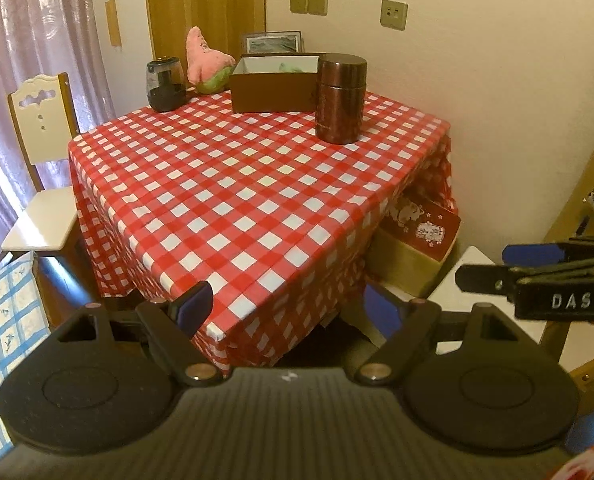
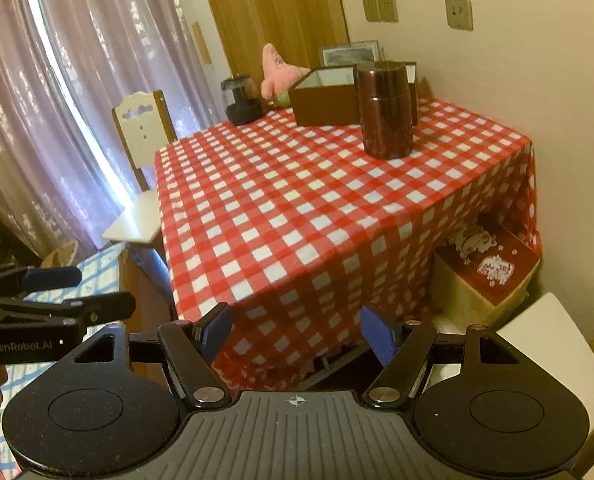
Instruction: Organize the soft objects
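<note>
A pink star-shaped plush (image 1: pixel 203 60) (image 2: pixel 277 68) leans at the far edge of the table, left of an open brown box (image 1: pixel 273 92) (image 2: pixel 323 104). Something pale green (image 1: pixel 293 67) shows inside the box. My left gripper (image 1: pixel 289 308) hangs open and empty in front of the table's near corner. My right gripper (image 2: pixel 297 332) is also open and empty, short of the table's near edge. Each gripper shows in the other's view, the right gripper (image 1: pixel 485 265) at the right side and the left gripper (image 2: pixel 93 292) at the left side. Both are far from the plush.
The table wears a red-and-white checked cloth (image 1: pixel 237 200) (image 2: pixel 317 220). A brown metal canister (image 1: pixel 340 98) (image 2: pixel 387 110) stands before the box, a dark jar (image 1: pixel 165 86) (image 2: pixel 241 100) at the far left. A white chair (image 1: pixel 41 128) stands left, a red-lidded box (image 1: pixel 421 236) under the table.
</note>
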